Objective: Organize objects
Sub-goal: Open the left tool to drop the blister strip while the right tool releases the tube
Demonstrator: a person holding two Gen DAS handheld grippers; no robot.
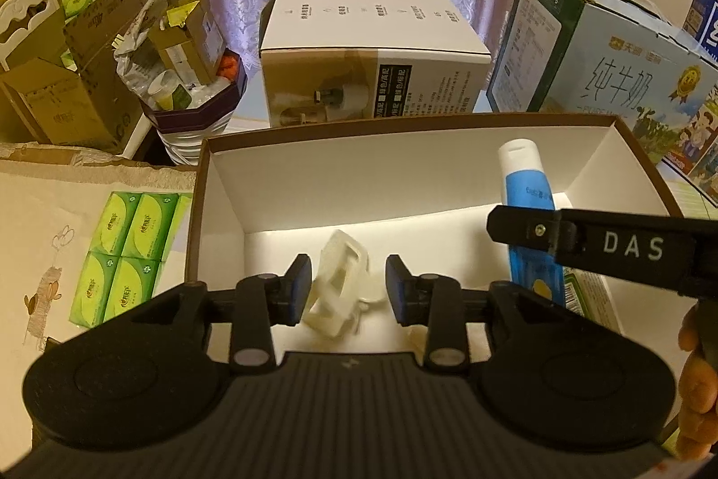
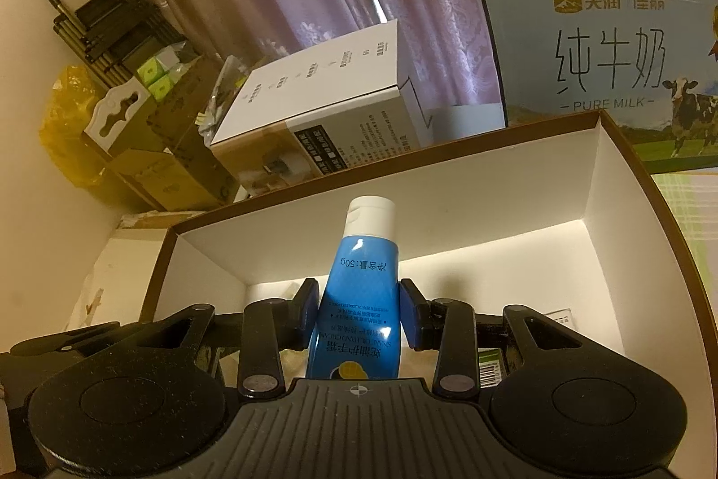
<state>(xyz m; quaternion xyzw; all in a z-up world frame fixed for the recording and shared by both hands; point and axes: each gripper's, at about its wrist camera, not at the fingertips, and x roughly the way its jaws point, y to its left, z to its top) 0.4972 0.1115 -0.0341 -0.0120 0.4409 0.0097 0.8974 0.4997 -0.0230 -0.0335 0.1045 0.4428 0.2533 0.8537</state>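
My left gripper hangs open around a white plastic clip inside the open box; my right gripper clamps the blue tube above it. Next, I'd release the tube.

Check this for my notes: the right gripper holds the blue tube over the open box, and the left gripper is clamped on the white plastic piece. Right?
Not quite. In the left wrist view the left gripper is open: the white plastic piece sits between its pads, untouched. The right gripper does hold the blue tube over the open box.

milk carton: "PURE MILK" | claw arm: "DAS" | blue tube: "50g" (upside down)
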